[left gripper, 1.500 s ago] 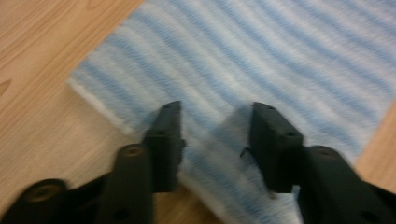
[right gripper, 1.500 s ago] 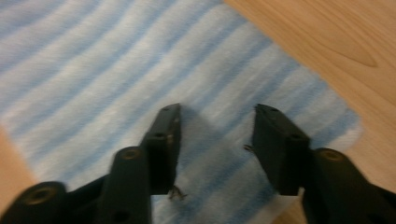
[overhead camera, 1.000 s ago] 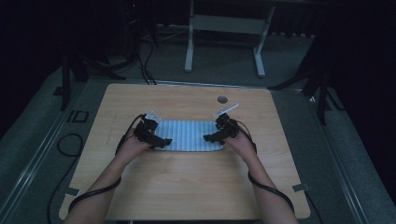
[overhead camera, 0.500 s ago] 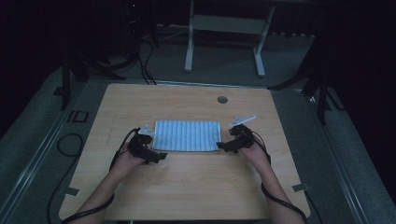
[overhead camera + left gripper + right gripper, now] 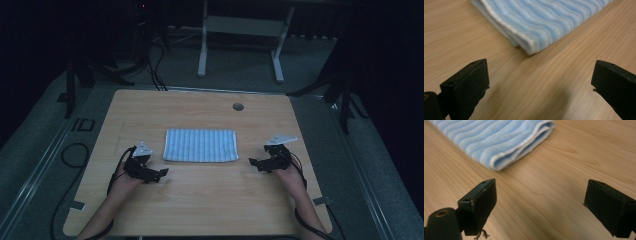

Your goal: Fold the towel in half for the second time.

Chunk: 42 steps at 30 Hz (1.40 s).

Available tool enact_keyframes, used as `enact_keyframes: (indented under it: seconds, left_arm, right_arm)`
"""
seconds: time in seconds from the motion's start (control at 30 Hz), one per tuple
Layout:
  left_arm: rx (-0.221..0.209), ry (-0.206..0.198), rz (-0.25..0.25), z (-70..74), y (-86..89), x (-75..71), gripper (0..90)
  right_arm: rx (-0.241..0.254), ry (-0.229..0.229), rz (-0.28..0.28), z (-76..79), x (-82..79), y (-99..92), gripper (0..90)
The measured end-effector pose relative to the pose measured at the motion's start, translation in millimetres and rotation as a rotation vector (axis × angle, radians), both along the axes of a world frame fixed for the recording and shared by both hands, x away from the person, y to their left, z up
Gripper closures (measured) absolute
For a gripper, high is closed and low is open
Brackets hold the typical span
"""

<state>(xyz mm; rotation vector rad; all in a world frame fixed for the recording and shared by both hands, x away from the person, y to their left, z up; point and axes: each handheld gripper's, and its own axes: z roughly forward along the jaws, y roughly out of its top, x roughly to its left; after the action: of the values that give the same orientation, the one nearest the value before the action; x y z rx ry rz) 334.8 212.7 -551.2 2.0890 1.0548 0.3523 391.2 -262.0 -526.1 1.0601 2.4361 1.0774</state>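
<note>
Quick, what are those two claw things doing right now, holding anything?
Left gripper: open, holding nothing, just short of the striped cloth.
Right gripper: open, holding nothing, beside the cloth.

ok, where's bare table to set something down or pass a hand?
Free: the strip between the folded cloth and the table's far edge, apart from a small round hole; the near half between the hands. Tighter: the gaps between the cloth and the left tool and the right tool, both open.

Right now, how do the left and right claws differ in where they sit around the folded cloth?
The left claw sits off the striped blue cloth's near-left corner, the right claw off its near-right corner. The left lies nearer the person. Both are open, empty, clear of the cloth.
</note>
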Motion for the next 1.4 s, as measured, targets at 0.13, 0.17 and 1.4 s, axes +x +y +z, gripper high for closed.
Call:
enact_keyframes:
  seconds: [0.13,0.17,1.4]
  left_arm:
    - [-0.021,-0.008,0.023,1.1,8.0,-3.6,1.4]
    - [-0.014,-0.003,0.026,1.0,10.0,-3.6,1.4]
    - [-0.035,-0.032,0.059,-6.6,20.2,-23.7,1.4]
  right_arm:
    - [0.0,-0.021,-0.048,-4.0,-9.0,-16.2,10.7]
    - [-0.009,-0.018,-0.057,-4.7,-10.8,-19.8,10.7]
    - [-0.008,-0.105,-0.356,-15.2,-44.6,-96.3,10.9]
